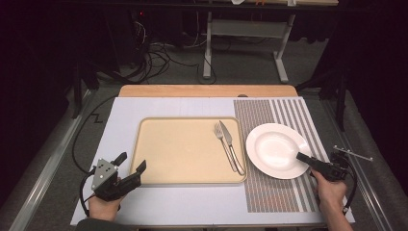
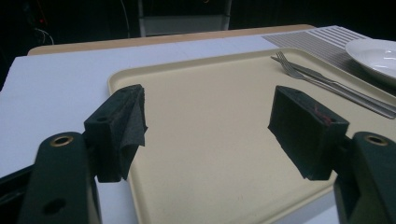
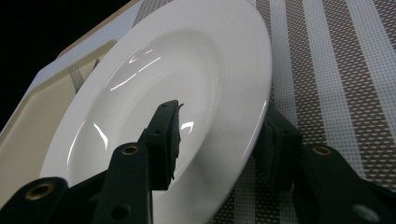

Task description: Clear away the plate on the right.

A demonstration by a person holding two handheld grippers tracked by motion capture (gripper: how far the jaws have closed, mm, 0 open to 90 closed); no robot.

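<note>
A white plate lies on a striped mat, right of a beige tray. My right gripper reaches the plate's near right rim. In the right gripper view the plate has its rim between the jaws of my right gripper: one jaw hovers over the plate's inside, the other sits below and outside the rim, with a gap left. A fork and a knife lie on the tray's right side. My left gripper stands open at the tray's near left corner, holding nothing.
The tray and mat rest on a white board over a wooden table. In the left gripper view the tray's bare middle spreads ahead, with the fork and plate at the far right. Cables and a stand's legs lie beyond the table.
</note>
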